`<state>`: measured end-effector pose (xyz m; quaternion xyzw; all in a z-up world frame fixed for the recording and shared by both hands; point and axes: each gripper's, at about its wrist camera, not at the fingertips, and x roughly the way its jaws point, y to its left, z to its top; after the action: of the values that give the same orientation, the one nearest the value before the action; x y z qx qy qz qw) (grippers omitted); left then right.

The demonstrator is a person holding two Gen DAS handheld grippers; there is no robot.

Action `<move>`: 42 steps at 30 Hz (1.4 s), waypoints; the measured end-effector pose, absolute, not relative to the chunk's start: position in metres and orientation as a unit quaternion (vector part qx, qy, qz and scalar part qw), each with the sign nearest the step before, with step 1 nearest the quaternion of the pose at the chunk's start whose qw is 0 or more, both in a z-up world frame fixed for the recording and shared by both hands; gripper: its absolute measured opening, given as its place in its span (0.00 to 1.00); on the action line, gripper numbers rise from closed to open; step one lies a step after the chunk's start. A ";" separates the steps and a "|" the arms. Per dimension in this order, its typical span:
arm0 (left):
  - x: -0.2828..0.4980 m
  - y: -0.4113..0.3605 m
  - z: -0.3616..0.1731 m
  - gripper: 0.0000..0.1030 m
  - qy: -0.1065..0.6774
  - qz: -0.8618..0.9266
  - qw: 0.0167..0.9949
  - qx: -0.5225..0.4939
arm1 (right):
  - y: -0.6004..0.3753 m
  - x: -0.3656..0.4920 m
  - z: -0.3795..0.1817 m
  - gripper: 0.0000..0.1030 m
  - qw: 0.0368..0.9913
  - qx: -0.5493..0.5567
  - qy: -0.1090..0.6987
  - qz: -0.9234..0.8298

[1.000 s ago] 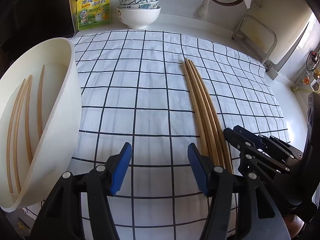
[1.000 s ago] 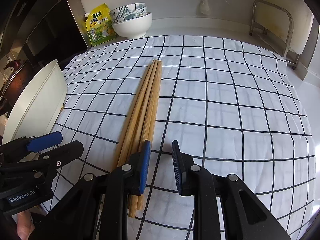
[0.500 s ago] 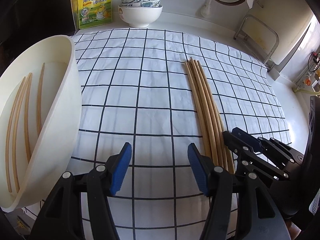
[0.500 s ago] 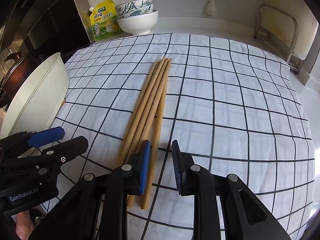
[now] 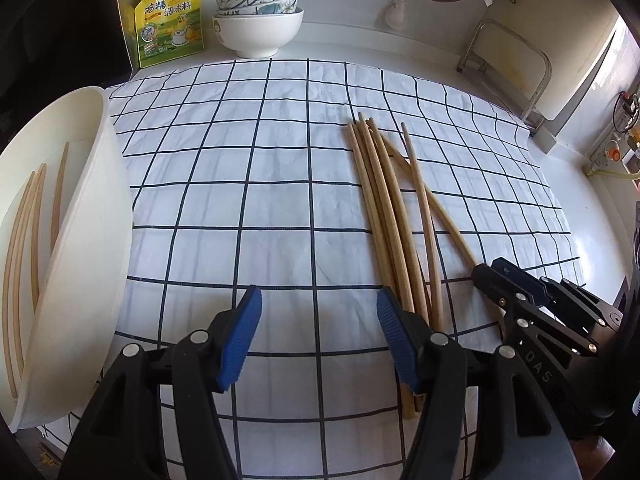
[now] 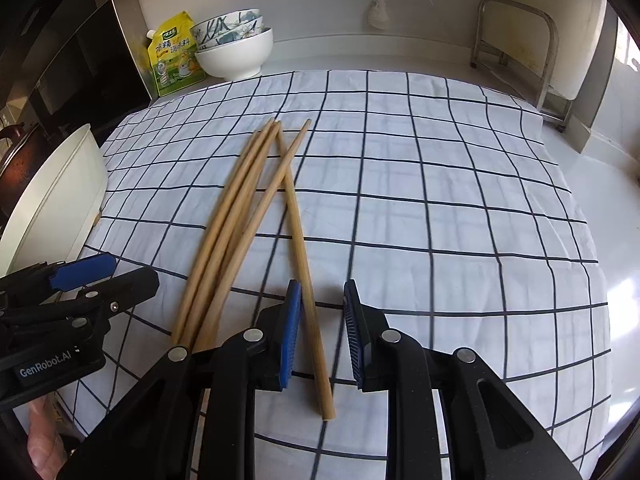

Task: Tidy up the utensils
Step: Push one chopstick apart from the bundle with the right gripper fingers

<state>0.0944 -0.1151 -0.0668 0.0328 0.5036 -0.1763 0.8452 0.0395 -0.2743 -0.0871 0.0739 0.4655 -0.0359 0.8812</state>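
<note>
Several wooden chopsticks [image 6: 236, 216] lie on the checked cloth [image 6: 440, 200]; they also show in the left wrist view [image 5: 384, 208]. One chopstick [image 6: 302, 268] is split off to the right and lies between the open jaws of my right gripper [image 6: 320, 332], not clamped. My right gripper shows at the right edge of the left wrist view [image 5: 500, 276]. My left gripper [image 5: 318, 340] is open and empty, left of the bundle. A white tub [image 5: 92, 240] at the left holds three chopsticks [image 5: 28, 232].
A yellow seasoning pouch [image 5: 170, 16] and stacked bowls [image 5: 258, 20] stand at the back of the counter. A metal rack [image 5: 508, 64] stands at the back right. A dark pot [image 6: 16, 160] sits behind the tub. My left gripper shows at the left of the right wrist view [image 6: 80, 284].
One chopstick has swung out of the bundle to the right and now lies between my right gripper's jaws. The bundle has fanned apart. My left gripper has stayed open over the cloth.
</note>
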 end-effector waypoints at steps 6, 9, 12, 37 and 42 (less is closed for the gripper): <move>0.096 -0.122 -0.071 0.58 0.507 -0.177 0.843 0.036 | -0.287 0.033 -0.086 0.21 0.882 0.088 0.460 -0.042; 0.097 -0.125 -0.074 0.58 0.507 -0.173 0.843 0.042 | -0.286 0.033 -0.086 0.21 0.883 0.089 0.459 -0.039; 0.098 -0.128 -0.076 0.58 0.508 -0.170 0.843 0.045 | -0.286 0.032 -0.086 0.21 0.884 0.090 0.457 -0.035; 0.105 -0.136 -0.078 0.60 0.511 -0.146 0.846 0.054 | -0.287 0.035 -0.085 0.21 0.883 0.094 0.459 -0.029; 0.098 -0.135 -0.075 0.45 0.513 -0.154 0.843 0.058 | -0.285 0.041 -0.084 0.24 0.885 0.083 0.458 -0.027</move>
<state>0.0984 -0.1349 -0.0746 0.0577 0.5129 -0.1537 0.8426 0.0406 -0.2846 -0.0836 0.0827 0.4577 -0.0268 0.8849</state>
